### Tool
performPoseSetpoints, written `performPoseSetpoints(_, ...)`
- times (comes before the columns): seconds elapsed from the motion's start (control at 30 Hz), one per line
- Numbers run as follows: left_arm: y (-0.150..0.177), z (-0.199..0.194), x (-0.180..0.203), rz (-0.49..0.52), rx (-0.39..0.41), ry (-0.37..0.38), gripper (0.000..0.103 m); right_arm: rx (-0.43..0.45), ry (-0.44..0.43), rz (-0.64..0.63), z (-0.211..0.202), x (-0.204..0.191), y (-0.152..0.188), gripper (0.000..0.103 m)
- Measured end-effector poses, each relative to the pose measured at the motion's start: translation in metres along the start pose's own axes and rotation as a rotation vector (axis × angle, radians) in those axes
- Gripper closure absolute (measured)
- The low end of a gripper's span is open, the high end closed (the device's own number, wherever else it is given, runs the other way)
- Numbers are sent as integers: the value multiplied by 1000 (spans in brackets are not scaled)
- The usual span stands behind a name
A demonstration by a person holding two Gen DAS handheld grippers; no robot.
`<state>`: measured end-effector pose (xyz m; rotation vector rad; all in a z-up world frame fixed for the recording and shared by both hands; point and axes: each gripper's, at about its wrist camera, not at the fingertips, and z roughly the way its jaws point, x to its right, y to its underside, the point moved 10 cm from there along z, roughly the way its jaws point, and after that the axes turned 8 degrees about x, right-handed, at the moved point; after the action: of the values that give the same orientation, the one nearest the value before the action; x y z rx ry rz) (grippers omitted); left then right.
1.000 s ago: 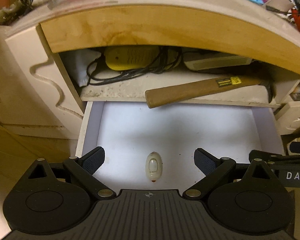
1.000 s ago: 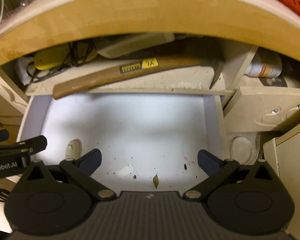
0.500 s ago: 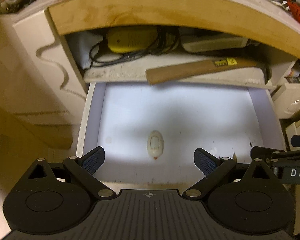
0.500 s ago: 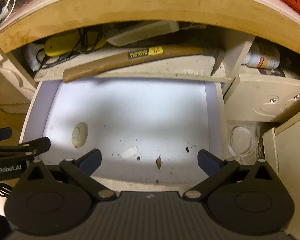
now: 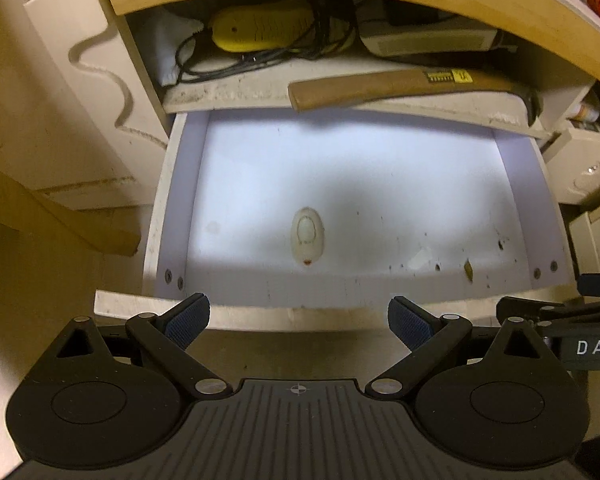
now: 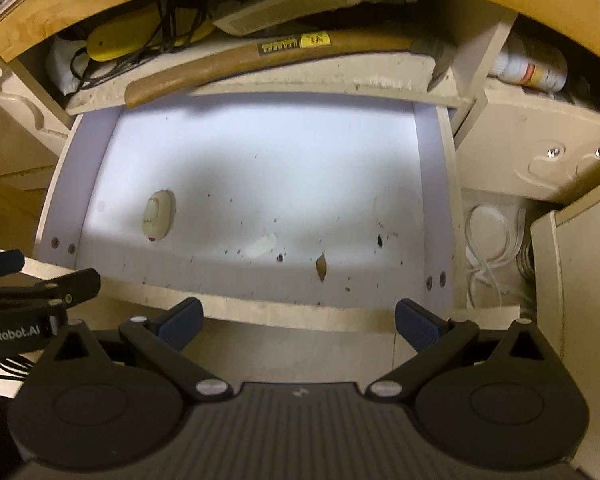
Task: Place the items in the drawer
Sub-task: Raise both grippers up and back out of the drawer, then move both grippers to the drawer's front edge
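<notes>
An open white drawer [image 5: 284, 318] [image 6: 296, 312] stands pulled out under a shelf. A small cream oval device [image 5: 307, 235] [image 6: 157, 214] lies on its floor, left of middle. My left gripper [image 5: 299, 317] is open and empty, just in front of the drawer's front edge. My right gripper [image 6: 299, 318] is open and empty, beside it at the same edge. Each gripper shows at the side of the other's view.
A wooden-handled hammer [image 5: 400, 86] [image 6: 268, 58] lies on the shelf above the drawer, its handle overhanging. A yellow device with black cables [image 5: 260, 30] and a beige box [image 5: 428, 38] sit behind it. Crumbs and a brown scrap [image 6: 321, 266] litter the drawer. A white cord [image 6: 492, 248] lies right.
Both grippers have drawn back from over the drawer to in front of its front edge. The oval device stays in place on the drawer floor.
</notes>
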<state>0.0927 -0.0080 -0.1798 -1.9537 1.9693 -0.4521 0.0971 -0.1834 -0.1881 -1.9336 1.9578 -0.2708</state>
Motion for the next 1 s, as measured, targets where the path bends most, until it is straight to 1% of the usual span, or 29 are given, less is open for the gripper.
performPoseSetpoints(0.3, 14, 4, 1, 9, -61, -10, 5, -74, -15, 12, 5, -5, 11, 0)
performPoseSetpoints(0.7, 30, 20, -1, 23, -158, -22, 5, -156, -5, 19, 22, -3, 22, 0)
performPoseSetpoints(0.87, 34, 27, -3, 21, -187, -26, 5, -179, 0, 25, 30, 0, 23, 0)
performPoseSetpoints(1.0, 34, 31, -5, 13, -194, -33, 5, -186, 5, 28, 33, 1, 23, 0)
